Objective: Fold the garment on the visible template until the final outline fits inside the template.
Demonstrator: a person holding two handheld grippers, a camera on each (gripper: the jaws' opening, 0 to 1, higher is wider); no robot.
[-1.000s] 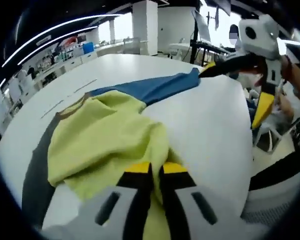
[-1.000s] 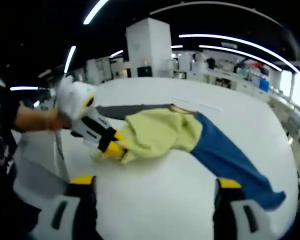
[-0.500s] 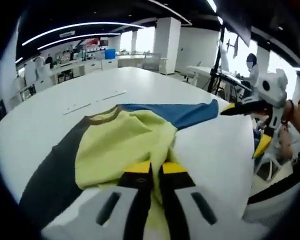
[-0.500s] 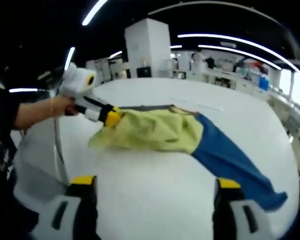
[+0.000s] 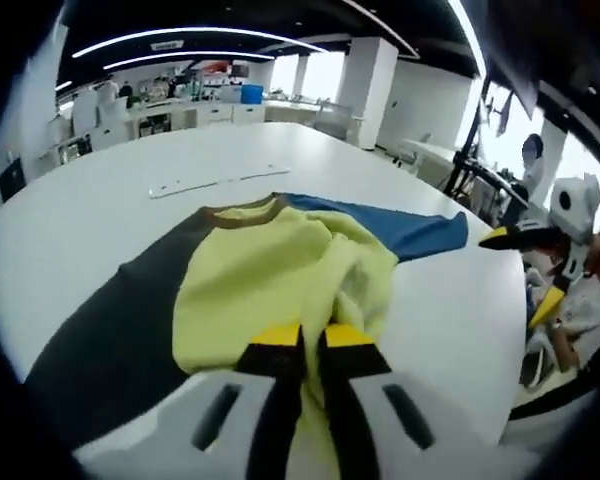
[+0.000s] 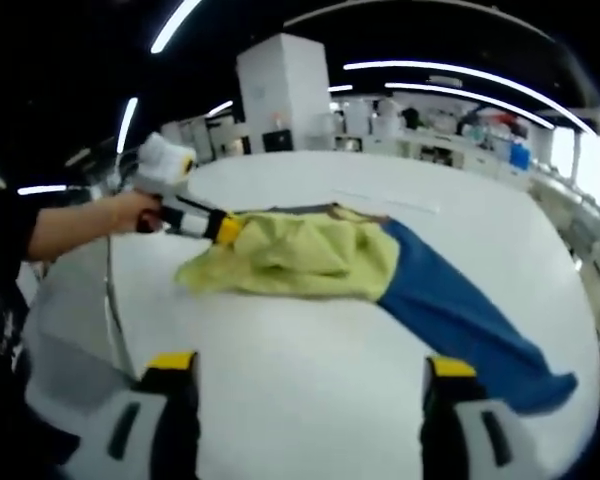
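The garment (image 5: 280, 280) lies mid-frame on the white bench (image 5: 110, 210) in the left gripper view: a yellow body, a dark panel at lower left, a blue sleeve reaching right. The left gripper (image 5: 302, 345) has its jaws closed on a bunched yellow fold at bottom centre. Beyond the collar, a thin strip (image 5: 220, 182) rests on the bench. At right, the right gripper (image 5: 515, 238) hangs off the bench edge.

In the right gripper view, the right gripper (image 6: 305, 375) has jaws wide, holding nothing. A hand (image 6: 130, 212) holds the left gripper at upper left. White pillars and desks stand behind.
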